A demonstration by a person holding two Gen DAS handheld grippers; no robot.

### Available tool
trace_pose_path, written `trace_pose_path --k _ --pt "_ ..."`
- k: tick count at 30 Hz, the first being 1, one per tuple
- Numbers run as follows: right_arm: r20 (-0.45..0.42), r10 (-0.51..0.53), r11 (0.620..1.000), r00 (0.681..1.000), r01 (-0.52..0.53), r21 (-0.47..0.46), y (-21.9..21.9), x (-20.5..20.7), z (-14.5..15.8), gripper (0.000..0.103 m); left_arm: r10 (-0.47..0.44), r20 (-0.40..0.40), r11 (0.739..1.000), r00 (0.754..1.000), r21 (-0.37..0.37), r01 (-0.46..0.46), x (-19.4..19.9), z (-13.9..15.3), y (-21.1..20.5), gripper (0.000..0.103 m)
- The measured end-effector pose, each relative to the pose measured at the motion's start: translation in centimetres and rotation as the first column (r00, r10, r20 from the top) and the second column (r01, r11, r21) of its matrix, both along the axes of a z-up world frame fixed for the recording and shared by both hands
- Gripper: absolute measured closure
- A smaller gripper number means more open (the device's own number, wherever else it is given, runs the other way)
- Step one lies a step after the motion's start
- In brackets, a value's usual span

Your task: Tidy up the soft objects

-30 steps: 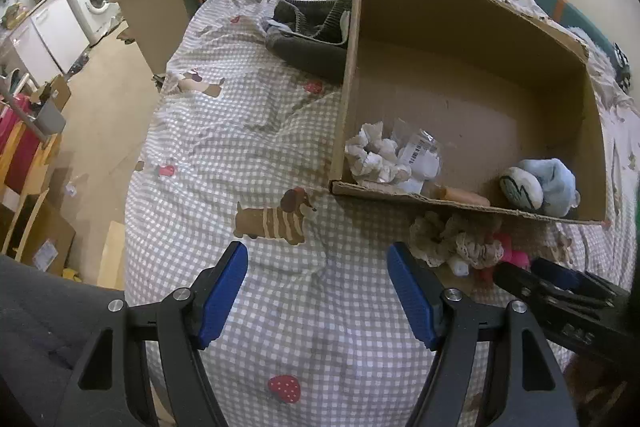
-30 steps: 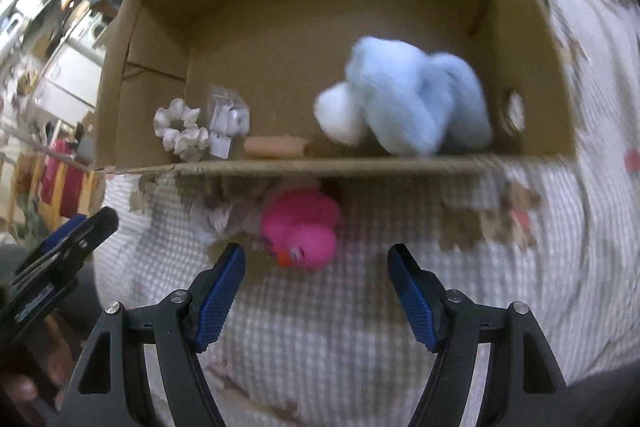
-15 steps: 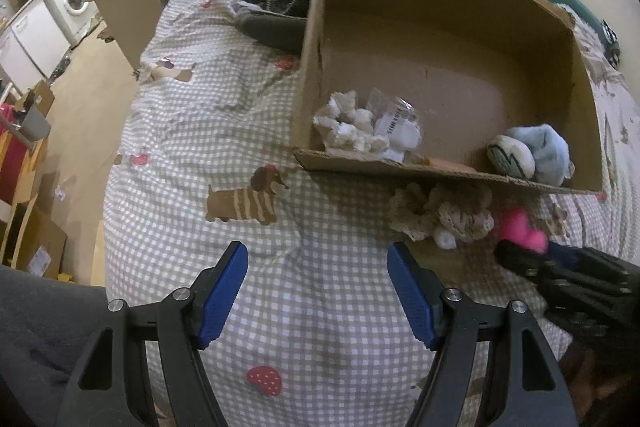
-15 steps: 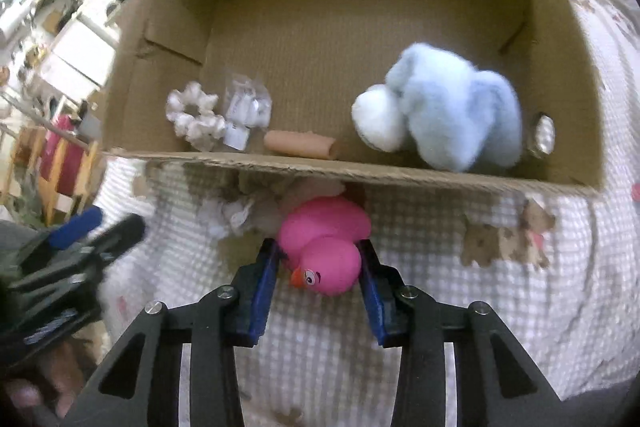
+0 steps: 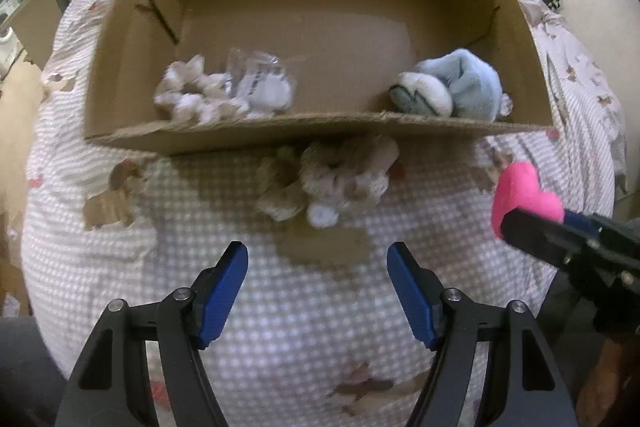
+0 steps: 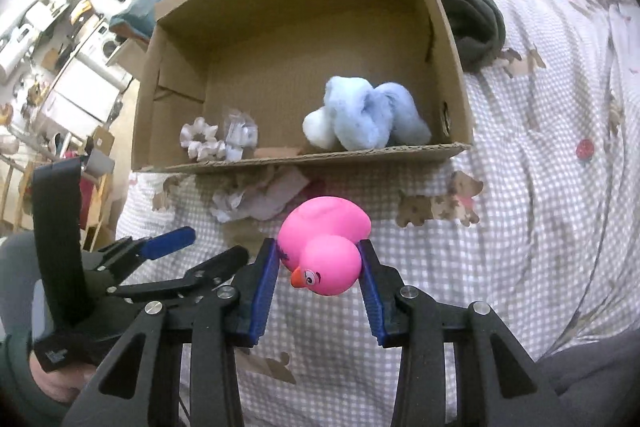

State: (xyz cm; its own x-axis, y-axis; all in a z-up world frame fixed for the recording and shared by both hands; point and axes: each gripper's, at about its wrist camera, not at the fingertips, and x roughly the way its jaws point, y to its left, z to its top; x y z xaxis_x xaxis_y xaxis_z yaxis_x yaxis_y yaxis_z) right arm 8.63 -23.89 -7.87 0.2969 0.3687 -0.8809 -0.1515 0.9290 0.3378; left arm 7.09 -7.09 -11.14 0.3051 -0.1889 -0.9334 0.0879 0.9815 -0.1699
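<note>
My right gripper is shut on a pink rubber duck, held just above the checked bedspread in front of the cardboard box; the left wrist view shows the duck at the right. My left gripper stands open, nothing between its fingers, over the bedspread just short of a beige lace scrunchie pile lying against the box's front wall. Inside the box lie a white scrunchie, a clear packet and a light blue plush.
The box sits on a bed with a checked, dog-print cover. A dark grey garment lies behind the box's right side. Left of the bed are furniture and a washing machine. My left gripper appears at the right wrist view's lower left.
My right gripper closed on the pink duck and lifted it off the bedspread. My left gripper moved right and nearer the box, coming to face the lace scrunchie pile.
</note>
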Motion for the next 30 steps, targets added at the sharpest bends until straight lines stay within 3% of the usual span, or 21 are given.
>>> trace_pose_path --k 3,8,11,13,14,17,20,26,30 --pt "-0.003 -0.004 1.000 1.000 0.004 -0.006 0.3 0.2 -0.4 0.061 -0.002 -0.006 0.999 1.000 -0.033 0.002 0.7 -0.5 -0.5 0.033" --pt "-0.011 -0.007 1.000 1.000 0.007 -0.025 0.4 0.3 -1.0 0.061 0.037 -0.022 0.999 0.999 0.003 -0.037 2.2 -2.0 -0.3 0.034" --pt "-0.012 -0.006 0.999 1.000 0.006 -0.036 0.7 0.4 -1.4 0.061 0.059 -0.047 0.998 0.997 -0.025 -0.060 2.4 -2.5 0.4 0.058" --pt "-0.013 -0.006 0.999 1.000 0.005 -0.040 0.9 0.5 -1.5 0.061 0.058 -0.057 0.995 0.997 -0.082 -0.062 2.0 -2.2 0.6 0.077" --pt "-0.012 -0.005 0.999 1.000 0.005 -0.040 0.9 0.5 -1.5 0.061 0.062 -0.054 0.994 0.997 -0.092 -0.067 1.8 -2.1 0.7 0.077" --pt "-0.012 -0.001 0.999 1.000 0.000 -0.033 1.1 0.6 -1.6 0.061 0.039 -0.033 0.993 0.999 -0.106 -0.042 1.1 -1.5 0.6 0.097" --pt "-0.014 0.007 0.999 1.000 -0.008 -0.033 1.4 0.6 -1.7 0.061 0.055 -0.048 0.989 0.997 -0.135 -0.061 0.8 -1.1 1.5 0.099" --pt "-0.007 0.013 1.000 1.000 -0.013 -0.025 1.3 0.5 -1.4 0.061 0.071 -0.036 0.993 0.997 -0.097 -0.074 -1.0 0.6 2.5 0.100" --pt "-0.003 0.016 1.000 1.000 -0.016 -0.025 1.3 0.3 -1.2 0.061 0.089 -0.004 0.989 0.996 -0.120 -0.089 -2.8 1.9 3.0 0.100"
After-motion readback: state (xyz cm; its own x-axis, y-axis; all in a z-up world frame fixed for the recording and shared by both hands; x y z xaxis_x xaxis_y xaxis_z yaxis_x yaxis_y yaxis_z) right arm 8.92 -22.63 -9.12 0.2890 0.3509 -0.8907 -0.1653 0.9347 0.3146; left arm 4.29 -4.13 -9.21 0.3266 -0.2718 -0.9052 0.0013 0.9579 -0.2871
